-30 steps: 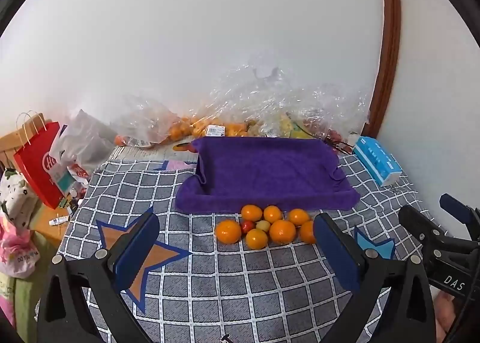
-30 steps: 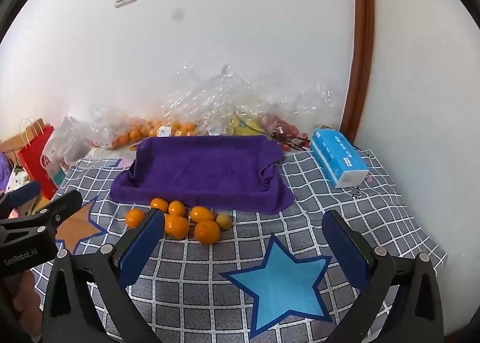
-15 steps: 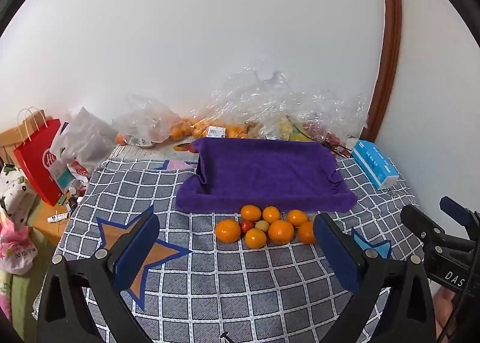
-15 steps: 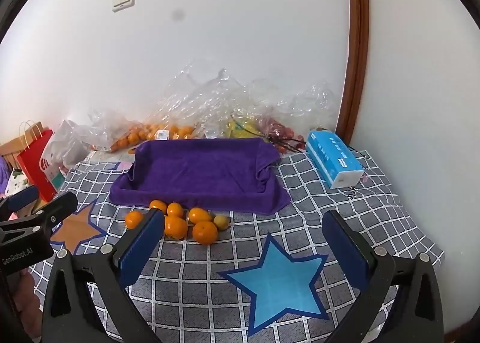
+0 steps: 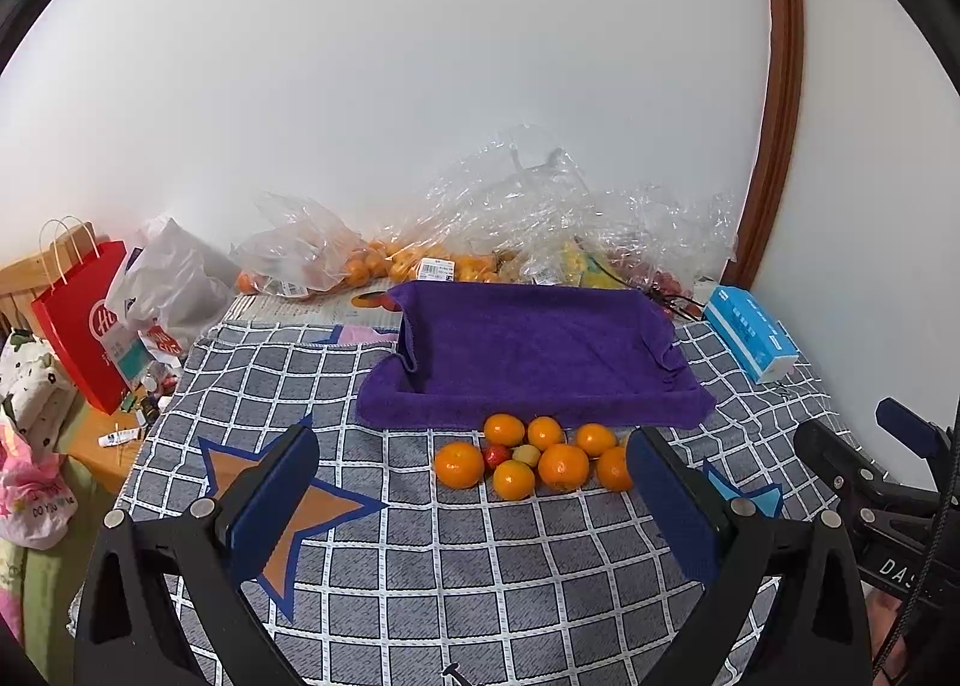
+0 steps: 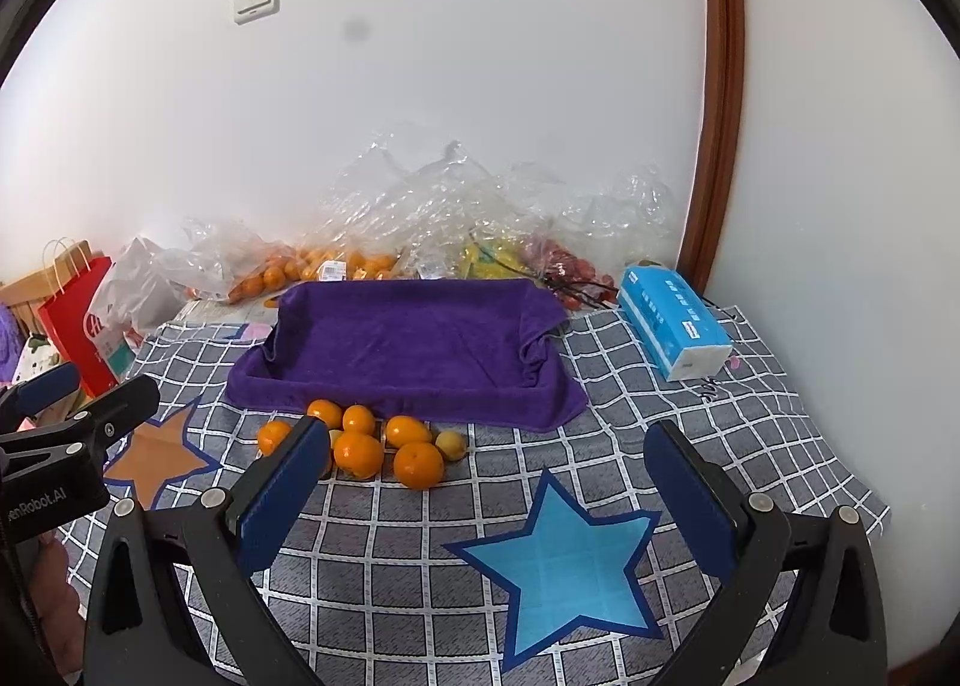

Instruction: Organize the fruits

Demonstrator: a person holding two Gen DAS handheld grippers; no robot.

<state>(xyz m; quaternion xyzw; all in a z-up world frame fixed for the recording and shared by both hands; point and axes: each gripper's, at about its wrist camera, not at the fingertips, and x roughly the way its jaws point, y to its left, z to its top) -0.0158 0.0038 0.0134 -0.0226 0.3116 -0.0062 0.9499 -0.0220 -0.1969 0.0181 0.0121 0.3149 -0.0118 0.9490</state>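
fruits [image 5: 528, 458] beyond wide-spread left gripper [image 5: 474, 497]

On the checked cloth [image 5: 456, 566], just before the front edge of one purple towel-lined tray [image 5: 528, 350], lie seven oranges [image 5: 563, 466], one small red fruit [image 5: 495, 455] and one small yellowish fruit [image 5: 527, 453]. One blue tissue pack [image 5: 750, 332] sits near the right edge, and one red paper bag [image 5: 81, 326] stands beyond the left edge.
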